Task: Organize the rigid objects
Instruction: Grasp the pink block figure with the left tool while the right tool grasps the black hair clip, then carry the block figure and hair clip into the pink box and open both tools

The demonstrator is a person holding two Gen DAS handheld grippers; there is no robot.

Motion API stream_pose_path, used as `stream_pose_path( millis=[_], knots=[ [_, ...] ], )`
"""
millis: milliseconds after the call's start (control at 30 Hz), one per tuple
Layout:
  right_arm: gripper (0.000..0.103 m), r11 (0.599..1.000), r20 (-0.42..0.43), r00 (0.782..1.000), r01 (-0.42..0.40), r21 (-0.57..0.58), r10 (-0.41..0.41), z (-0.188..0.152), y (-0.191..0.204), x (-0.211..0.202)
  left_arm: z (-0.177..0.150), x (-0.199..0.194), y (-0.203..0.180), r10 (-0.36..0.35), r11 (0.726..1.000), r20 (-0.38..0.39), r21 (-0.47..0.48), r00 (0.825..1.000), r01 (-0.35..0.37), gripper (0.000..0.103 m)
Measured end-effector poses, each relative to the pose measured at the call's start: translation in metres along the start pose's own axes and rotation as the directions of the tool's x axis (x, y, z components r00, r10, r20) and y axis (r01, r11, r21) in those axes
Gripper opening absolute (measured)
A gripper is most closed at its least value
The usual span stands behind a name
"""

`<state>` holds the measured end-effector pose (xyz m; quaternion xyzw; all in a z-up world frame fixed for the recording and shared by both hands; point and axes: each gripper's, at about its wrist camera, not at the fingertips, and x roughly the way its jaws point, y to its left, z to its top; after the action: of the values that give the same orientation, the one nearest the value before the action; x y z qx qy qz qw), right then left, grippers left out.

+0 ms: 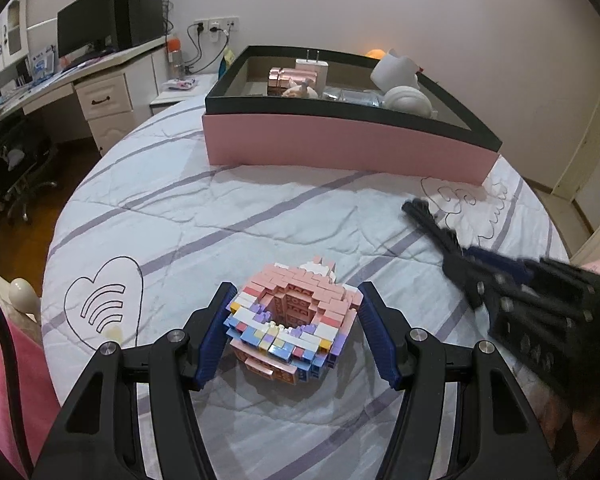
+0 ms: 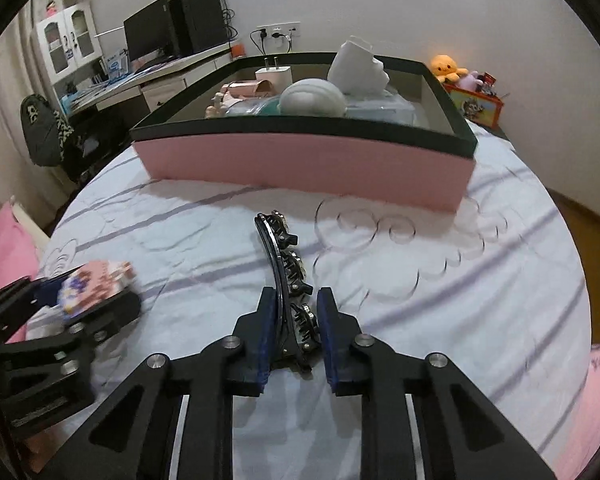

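A pastel ring-shaped brick model in pink, white, blue and purple sits between the blue pads of my left gripper, which is shut on its two sides. The right wrist view shows the same model blurred, in the left gripper at the lower left. My right gripper is shut on the near end of a long black hair clip with metal studs, which points away over the bedspread. From the left wrist view, that right gripper and the hair clip show at the right.
A pink box with a black rim stands on the far part of the striped bedspread, holding a white charger, white round things and other items. A desk with a monitor is at the back left, and plush toys are at the back right.
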<state>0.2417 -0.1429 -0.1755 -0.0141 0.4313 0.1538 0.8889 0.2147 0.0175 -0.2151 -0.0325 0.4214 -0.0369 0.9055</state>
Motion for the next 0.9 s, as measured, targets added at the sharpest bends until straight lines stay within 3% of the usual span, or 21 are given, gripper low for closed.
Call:
stream_pose_path(
  millis=[400,467,667,733,833,900],
  knots=[
    [0.022,0.998,-0.018,1.000,0.021,-0.054,-0.022,0.010,0.015,0.012,0.002,0.004,-0.002,-0.001,1.000,0.015,0.001,1.000,0.001,0.061],
    [0.020,0.998,-0.011,1.000,0.006,-0.065,-0.007,0.009,0.016,0.009,0.003,-0.001,0.000,-0.034,0.999,0.034,-0.017,0.999,0.035,0.061],
    [0.020,0.998,0.122,0.991,-0.053,-0.020,0.055,-0.001,0.013,-0.026,0.012,-0.029,-0.004,-0.063,0.997,0.135,-0.026,0.989,0.067,0.054],
    [0.020,0.999,0.177,0.983,-0.053,-0.008,0.053,-0.002,0.012,-0.042,0.014,-0.040,-0.006,-0.073,0.997,0.182,-0.019,0.981,0.077,0.037],
    [0.020,0.999,0.244,0.969,-0.046,-0.004,0.045,0.000,0.014,-0.067,0.019,-0.054,-0.012,-0.092,0.995,0.226,-0.005,0.970,0.095,0.036],
    [0.020,1.000,0.263,0.964,-0.028,-0.012,0.031,0.001,0.016,-0.075,0.020,-0.054,-0.015,-0.099,0.995,0.211,0.014,0.972,0.098,0.036]
  ],
)
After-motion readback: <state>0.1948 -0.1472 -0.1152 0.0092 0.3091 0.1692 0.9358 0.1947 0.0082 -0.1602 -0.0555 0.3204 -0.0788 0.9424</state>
